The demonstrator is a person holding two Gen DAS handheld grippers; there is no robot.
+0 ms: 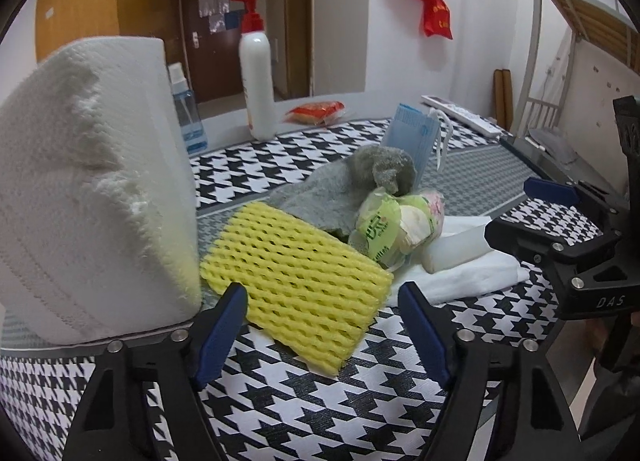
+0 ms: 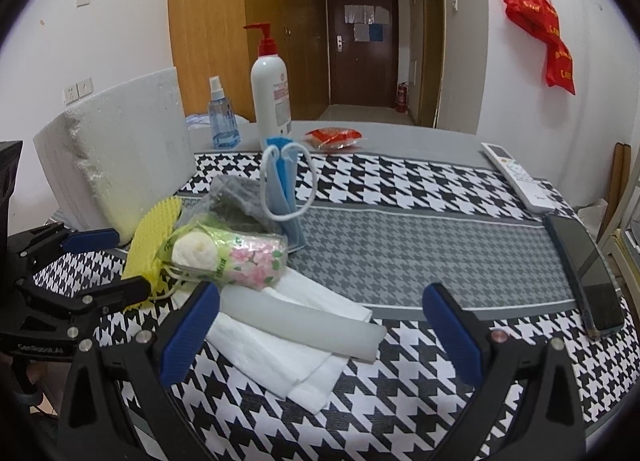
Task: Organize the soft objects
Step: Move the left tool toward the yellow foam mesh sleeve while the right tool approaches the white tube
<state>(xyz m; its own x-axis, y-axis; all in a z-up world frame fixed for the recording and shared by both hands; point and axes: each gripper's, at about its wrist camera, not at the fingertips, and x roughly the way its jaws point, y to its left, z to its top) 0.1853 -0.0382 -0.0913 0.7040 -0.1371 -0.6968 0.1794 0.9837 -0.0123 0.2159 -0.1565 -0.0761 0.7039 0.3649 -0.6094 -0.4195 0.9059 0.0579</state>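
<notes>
Left gripper (image 1: 322,325) wide open, empty, low over the yellow foam net (image 1: 296,281) lying between its fingers, likely lined up for pickup. Right gripper (image 2: 320,329) also spread, empty, with the white foam strip (image 2: 304,325) on the folded cloth (image 2: 280,369) just ahead. Beyond: tissue pack (image 2: 232,257), grey rag (image 1: 340,189), masks (image 2: 286,197) heaped together.

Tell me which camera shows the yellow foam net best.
The left wrist view: the yellow foam net lies flat and almost fully visible just ahead of the open left gripper. In the right wrist view it shows only edge-on, partly hidden behind the tissue pack.
</notes>
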